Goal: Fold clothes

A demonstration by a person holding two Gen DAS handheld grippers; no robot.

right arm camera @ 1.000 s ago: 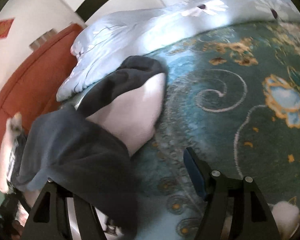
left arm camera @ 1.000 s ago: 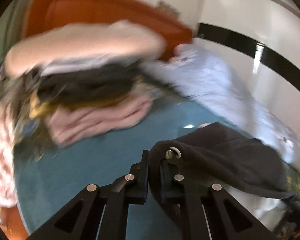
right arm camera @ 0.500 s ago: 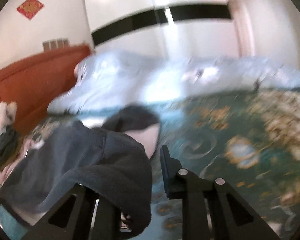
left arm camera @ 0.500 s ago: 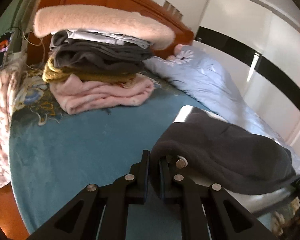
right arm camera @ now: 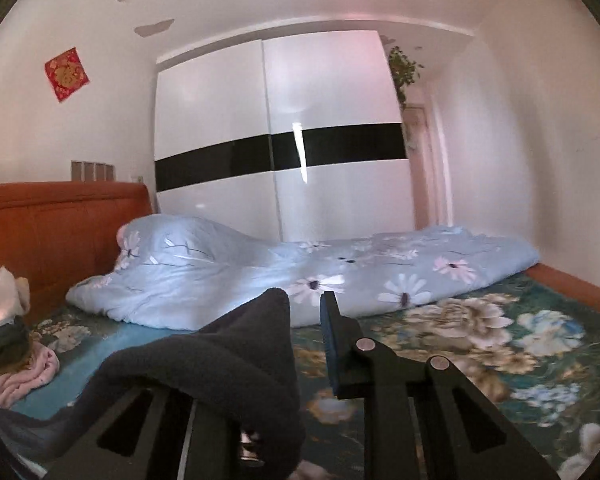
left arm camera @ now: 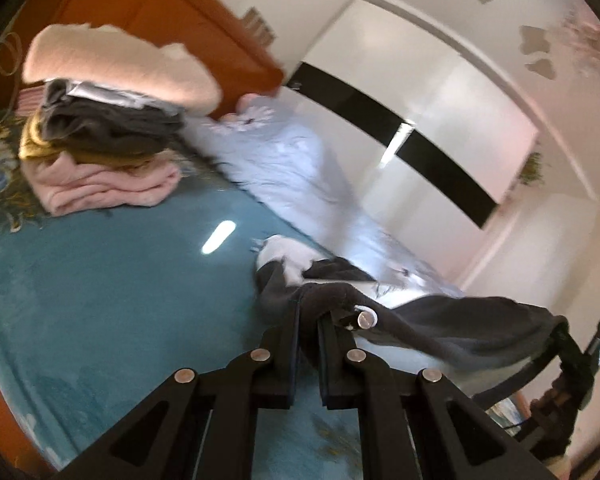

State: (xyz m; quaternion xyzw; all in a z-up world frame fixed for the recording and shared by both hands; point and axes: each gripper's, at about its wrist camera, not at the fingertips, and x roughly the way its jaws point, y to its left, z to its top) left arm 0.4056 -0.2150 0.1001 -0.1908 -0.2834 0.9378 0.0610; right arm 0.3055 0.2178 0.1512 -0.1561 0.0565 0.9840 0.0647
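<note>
A dark grey fleece garment (left arm camera: 460, 332) with a white lining (left arm camera: 288, 256) hangs stretched between my two grippers above the bed. My left gripper (left arm camera: 308, 312) is shut on one bunched edge of it. In the right wrist view the same garment (right arm camera: 220, 364) is draped over the left finger of my right gripper (right arm camera: 304, 312). That gripper's blue-padded right finger (right arm camera: 332, 340) stands apart from the cloth, so it is open. The right gripper's body (left arm camera: 572, 352) shows at the far right of the left wrist view.
A stack of folded clothes (left arm camera: 100, 140) sits near the orange headboard (left arm camera: 140, 12). A light blue floral quilt (right arm camera: 300, 272) lies along the bed's far side by the white wardrobe (right arm camera: 280, 140). The teal floral bedspread (left arm camera: 100, 280) lies below the garment.
Both grippers have risen and tilted up, lifting the garment off the bedspread. The right gripper's fingers have come closer together. The left stays shut on the cloth.
</note>
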